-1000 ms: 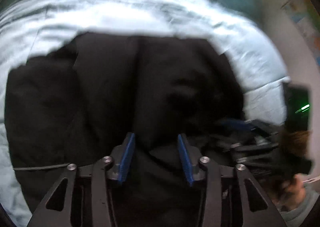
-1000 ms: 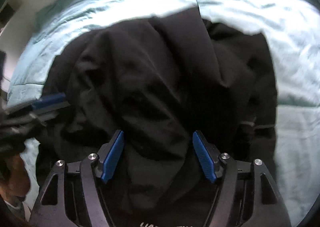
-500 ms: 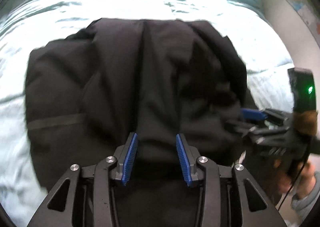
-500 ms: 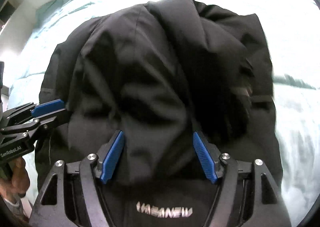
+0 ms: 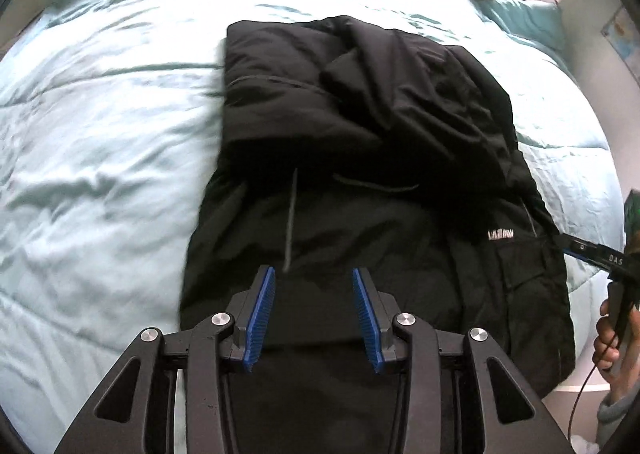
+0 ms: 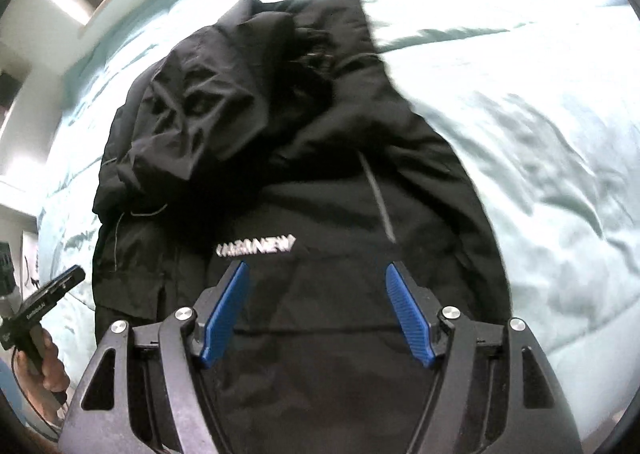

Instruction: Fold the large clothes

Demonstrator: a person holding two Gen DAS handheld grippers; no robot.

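Bed [image 5: 100, 174] under a pale blue-green quilt [image 6: 540, 174], rumpled into soft folds and stitched in wide panels. Directly on the quilt, a black jacket [image 5: 360, 158], folded into a rough upright rectangle near the middle of the bed, hood bunched on top toward the far end. White lettering [image 6: 256, 247] on the near part of the jacket, too blurred to read. A thin grey cord [image 5: 291, 222] along the front. At the far corner of the bed, a teal pillow [image 5: 524, 20], apart from the jacket.
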